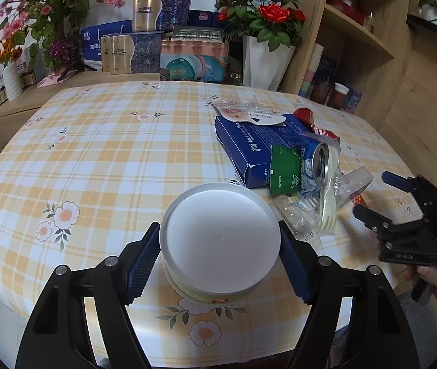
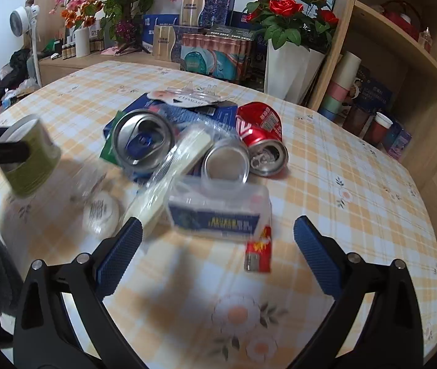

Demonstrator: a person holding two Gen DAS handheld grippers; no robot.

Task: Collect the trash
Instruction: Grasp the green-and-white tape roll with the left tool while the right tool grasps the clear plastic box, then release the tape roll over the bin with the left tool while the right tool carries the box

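**Left gripper clamped on the cup, right gripper wide apart by the trash pile**

Your left gripper (image 1: 220,259) has its blue pads (image 1: 144,261) pressed against both sides of the round green cup (image 1: 218,240), which is upside down with its white base facing the camera. In the right wrist view the same cup (image 2: 30,160) hangs tilted at the left edge, above the counter (image 1: 95,160) with its yellow checked cloth.

Take the blue coffee box (image 1: 243,150) as your landmark. It lies flat, beyond the cup and to its right. A clear plastic blister pack (image 1: 246,109) rests on its far end. On its near right corner sit a green sachet (image 1: 284,167) and a crushed blue can (image 1: 321,163), open end toward you. A pale plastic fork (image 1: 329,203) in clear wrap leans in front of that can. A crushed red can (image 2: 261,135) lies just right of the box. Nearer you than the box are a clear round lid (image 2: 226,166), a clear plastic case (image 2: 218,212) with a blue label, and a small red-wrapped battery (image 2: 258,252).

Your right gripper (image 2: 218,255) stands with its jaws spread and nothing between them, pointing at the clear case. The picture there is blurred.
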